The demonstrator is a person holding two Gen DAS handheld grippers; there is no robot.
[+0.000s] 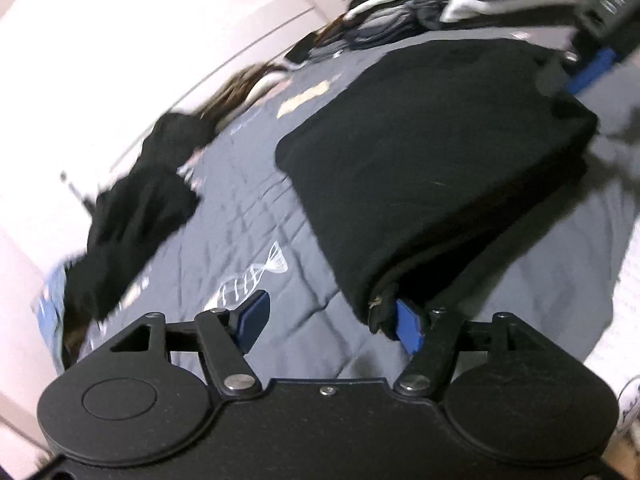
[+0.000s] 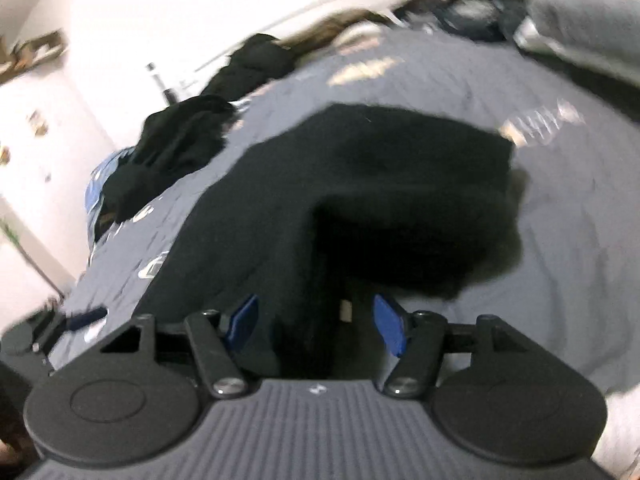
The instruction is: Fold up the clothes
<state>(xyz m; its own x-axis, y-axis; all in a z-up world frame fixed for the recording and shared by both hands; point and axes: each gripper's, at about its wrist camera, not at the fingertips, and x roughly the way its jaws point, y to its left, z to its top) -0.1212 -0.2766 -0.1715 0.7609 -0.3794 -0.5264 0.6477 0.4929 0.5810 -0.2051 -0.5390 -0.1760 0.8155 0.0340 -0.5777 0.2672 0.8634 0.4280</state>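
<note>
A folded black garment (image 1: 432, 152) lies on the grey quilted bed cover (image 1: 256, 220). My left gripper (image 1: 332, 322) is open at the garment's near corner; its right blue pad touches the folded edge, the left pad is free over the cover. In the right wrist view the same black garment (image 2: 360, 184) fills the middle, and a fold of it hangs between the open blue pads of my right gripper (image 2: 316, 326). The right gripper also shows at the top right of the left wrist view (image 1: 592, 68), at the garment's far corner.
A heap of crumpled black clothes (image 1: 136, 216) lies at the bed's left edge, also seen in the right wrist view (image 2: 172, 148). More dark clothes (image 1: 392, 4) are piled at the far end. White walls lie beyond the bed. A grey sleeve (image 2: 588, 24) is at the upper right.
</note>
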